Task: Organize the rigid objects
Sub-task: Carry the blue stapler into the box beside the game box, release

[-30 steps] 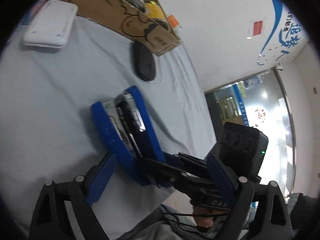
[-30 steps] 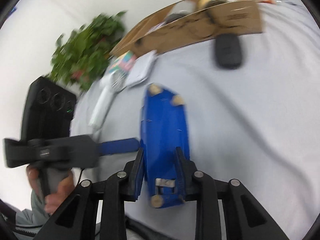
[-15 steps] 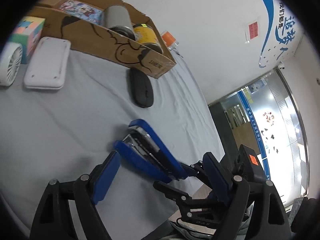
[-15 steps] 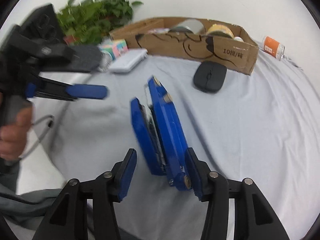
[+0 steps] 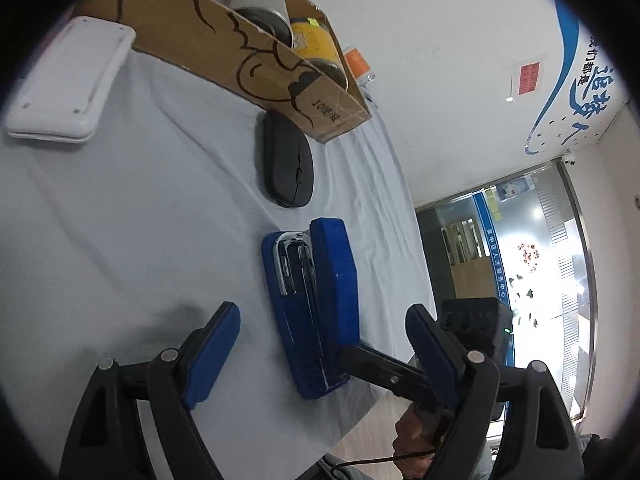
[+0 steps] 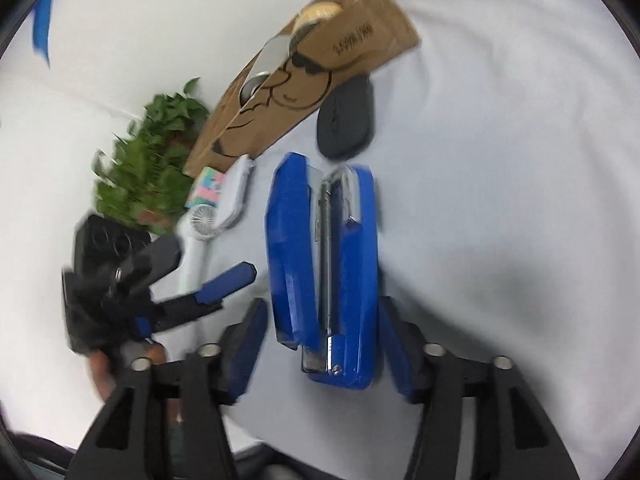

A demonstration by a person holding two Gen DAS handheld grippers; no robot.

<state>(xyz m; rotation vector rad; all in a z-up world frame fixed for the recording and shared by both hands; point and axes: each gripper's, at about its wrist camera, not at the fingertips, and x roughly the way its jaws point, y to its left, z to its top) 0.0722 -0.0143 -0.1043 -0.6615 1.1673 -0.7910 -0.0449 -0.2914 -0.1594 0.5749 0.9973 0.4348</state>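
A blue stapler lies on its side on the grey cloth; it also shows in the right wrist view. My left gripper is open, its fingers on either side of the stapler's near end and clear of it. My right gripper is open, its fingers wide on either side of the stapler's hinge end. A black mouse lies beyond the stapler, next to a cardboard box that holds cans and tape.
A white flat case lies left of the box. A small white hand fan, a colourful cube and a green plant are at the left. An orange-capped bottle lies behind the box. The table edge runs close on the right.
My right gripper has opened and let go of the stapler, which now lies on the cloth. My left gripper has moved in so that its fingers flank the stapler.
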